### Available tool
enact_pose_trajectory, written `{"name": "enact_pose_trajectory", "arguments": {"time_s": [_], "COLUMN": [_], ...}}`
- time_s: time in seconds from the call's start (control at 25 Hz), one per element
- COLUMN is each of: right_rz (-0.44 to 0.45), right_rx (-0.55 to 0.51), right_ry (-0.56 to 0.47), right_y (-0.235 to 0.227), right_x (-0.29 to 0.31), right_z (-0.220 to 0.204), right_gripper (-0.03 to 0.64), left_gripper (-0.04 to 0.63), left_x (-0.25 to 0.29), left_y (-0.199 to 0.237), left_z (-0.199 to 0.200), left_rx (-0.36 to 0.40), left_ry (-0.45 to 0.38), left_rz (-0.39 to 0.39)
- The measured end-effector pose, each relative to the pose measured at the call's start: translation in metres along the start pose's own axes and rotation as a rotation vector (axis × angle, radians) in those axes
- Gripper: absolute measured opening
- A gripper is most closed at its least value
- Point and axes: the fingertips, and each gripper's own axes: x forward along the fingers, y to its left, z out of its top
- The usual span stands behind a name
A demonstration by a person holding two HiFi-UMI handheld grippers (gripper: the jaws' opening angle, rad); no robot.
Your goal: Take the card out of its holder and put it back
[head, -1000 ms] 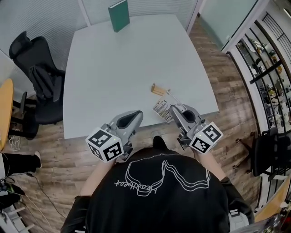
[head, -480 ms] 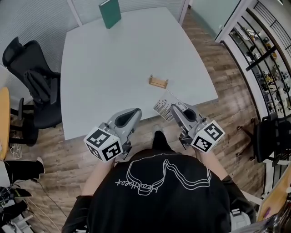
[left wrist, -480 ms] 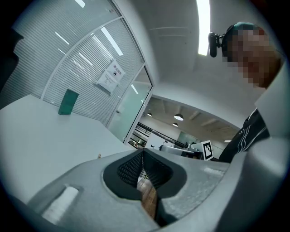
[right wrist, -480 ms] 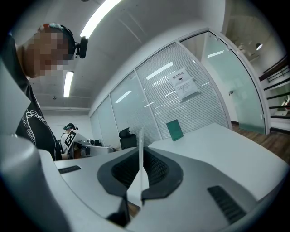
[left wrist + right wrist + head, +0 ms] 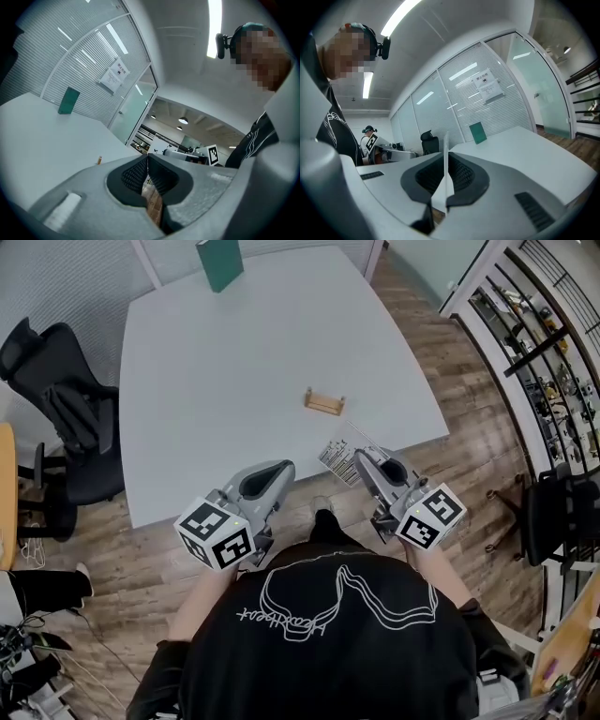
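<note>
Right gripper (image 5: 445, 165) had the card (image 5: 337, 457) pinched by one edge, jaws nearly together on it, right at the table's (image 5: 206, 381) near edge and apart from the wooden holder (image 5: 324, 402). It looked thin and light, probably bendy and slick, so best gripped low, leaving the free edge clear for the slot. Left gripper (image 5: 148, 161) sat closed, empty.

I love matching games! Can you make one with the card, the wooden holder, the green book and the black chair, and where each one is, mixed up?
1 card
2 wooden holder
3 green book
4 black chair

A far edge of the table
B on the floor
C empty, on the table
D held by the right gripper

Pairs: 1-D, 2-C, 3-A, 4-B
</note>
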Motion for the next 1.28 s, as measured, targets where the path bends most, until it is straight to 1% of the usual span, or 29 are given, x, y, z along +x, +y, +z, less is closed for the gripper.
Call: {"name": "enact_pose_trajectory", "arguments": {"time_s": [0.16, 0.36, 0.68, 0.96, 1.28], "right_rz": [0.001, 0.019, 0.063, 0.098, 0.155], "right_rx": [0.005, -0.006, -0.036, -0.062, -0.064], "right_ry": [0.007, 0.005, -0.002, 0.0, 0.009], "right_y": [-0.013, -0.044, -0.065, -0.101, -0.137], "right_x": [0.008, 0.031, 0.041, 0.059, 0.083], "right_z": [0.001, 0.02, 0.032, 0.048, 0.051], "right_gripper": [0.025, 0.025, 0.025, 0.025, 0.025], "left_gripper": [0.014, 0.014, 0.014, 0.014, 0.014], "left_x": [0.01, 0.04, 0.065, 0.092, 0.118], "left_y": [0.009, 0.026, 0.034, 0.055, 0.079], "left_z": [0.001, 0.014, 0.014, 0.021, 0.019], "left_rx": [-0.008, -0.017, -0.029, -0.052, -0.083], "left_ry": [0.006, 0.023, 0.028, 0.032, 0.043], "left_rz": [0.003, 0.012, 0.028, 0.063, 0.111]}}
